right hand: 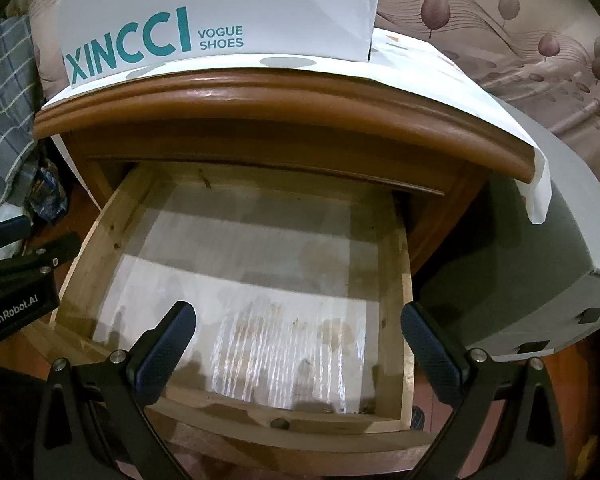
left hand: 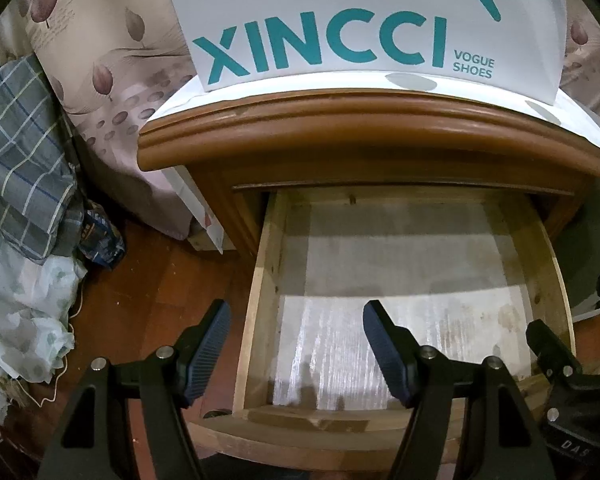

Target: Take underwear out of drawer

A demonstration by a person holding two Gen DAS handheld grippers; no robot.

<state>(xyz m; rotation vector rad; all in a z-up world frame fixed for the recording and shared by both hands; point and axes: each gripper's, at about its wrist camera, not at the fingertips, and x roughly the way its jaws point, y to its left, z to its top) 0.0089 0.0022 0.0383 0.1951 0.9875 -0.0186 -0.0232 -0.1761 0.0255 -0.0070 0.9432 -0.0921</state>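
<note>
Drawer [left hand: 260, 300] pulled out, floor bare | left claw [left hand: 296, 344] wide over left rim | right claw [right hand: 298, 344] wide inside

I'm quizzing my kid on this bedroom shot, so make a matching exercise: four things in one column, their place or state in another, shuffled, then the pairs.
Things:
1. drawer
2. shoe box
3. checked cloth
4. left gripper

Places or states:
A. on top of the nightstand
B. jaws apart, holding nothing
C. pulled out, nothing showing inside
D. heaped left of the nightstand

Pairs: 1-C, 2-A, 3-D, 4-B
</note>
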